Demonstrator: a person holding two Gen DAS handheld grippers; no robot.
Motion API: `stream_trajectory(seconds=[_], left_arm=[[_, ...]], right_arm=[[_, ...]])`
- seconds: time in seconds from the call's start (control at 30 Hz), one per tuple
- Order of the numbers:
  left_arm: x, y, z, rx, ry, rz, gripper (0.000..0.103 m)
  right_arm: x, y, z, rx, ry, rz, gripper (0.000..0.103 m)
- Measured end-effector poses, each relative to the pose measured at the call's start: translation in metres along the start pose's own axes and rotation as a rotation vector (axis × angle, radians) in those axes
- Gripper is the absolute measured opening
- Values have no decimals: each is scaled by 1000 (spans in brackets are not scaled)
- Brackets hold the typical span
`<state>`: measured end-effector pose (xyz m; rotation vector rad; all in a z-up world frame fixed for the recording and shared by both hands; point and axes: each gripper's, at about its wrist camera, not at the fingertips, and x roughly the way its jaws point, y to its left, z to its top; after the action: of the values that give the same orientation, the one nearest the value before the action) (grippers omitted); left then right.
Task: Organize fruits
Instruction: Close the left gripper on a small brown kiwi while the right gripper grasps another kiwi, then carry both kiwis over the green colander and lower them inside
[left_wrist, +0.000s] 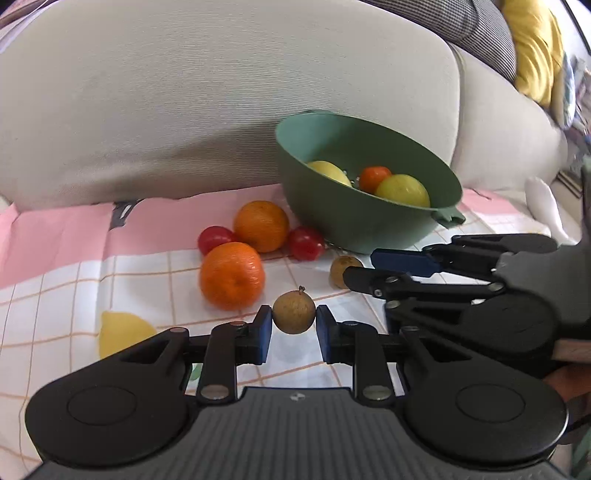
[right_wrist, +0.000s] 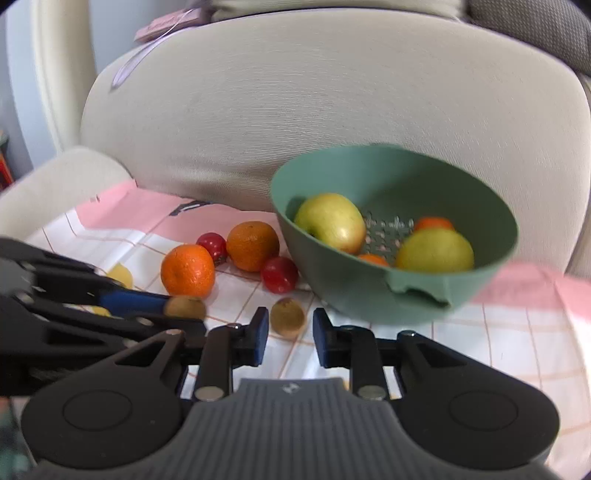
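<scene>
Left gripper (left_wrist: 294, 320): jaws clenched on a small brown fruit (left_wrist: 294, 312), low centre of the left wrist view. Right gripper (right_wrist: 290, 326): jaws closed to their narrowest; a second brown fruit (right_wrist: 287, 318) sits between the pads, contact apparently absent. Behind: two oranges (left_wrist: 232, 275), two red fruits (left_wrist: 306, 243), then the green bowl (right_wrist: 369, 291) holding apples (right_wrist: 330, 221), centre right.

We see our left gripper (left_wrist: 294, 328) and right gripper (right_wrist: 290, 332): each has matte black linkage arms, silver screws, 2 round black discs, blue finger pads (left_wrist: 264, 334) and a ribbed grey body.
</scene>
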<state>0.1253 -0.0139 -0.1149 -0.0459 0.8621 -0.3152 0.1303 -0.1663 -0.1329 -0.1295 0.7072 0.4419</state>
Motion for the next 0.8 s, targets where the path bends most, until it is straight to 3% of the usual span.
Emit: stream_trajectory(seconds=[0.5, 0.8], left_arm=[[-12, 5, 1, -36, -13, 16, 28], [-25, 9, 4, -75, -25, 21, 28]], right_arm=[[17, 8, 0, -47, 27, -21, 23], [7, 13, 2, -61, 16, -28, 21]])
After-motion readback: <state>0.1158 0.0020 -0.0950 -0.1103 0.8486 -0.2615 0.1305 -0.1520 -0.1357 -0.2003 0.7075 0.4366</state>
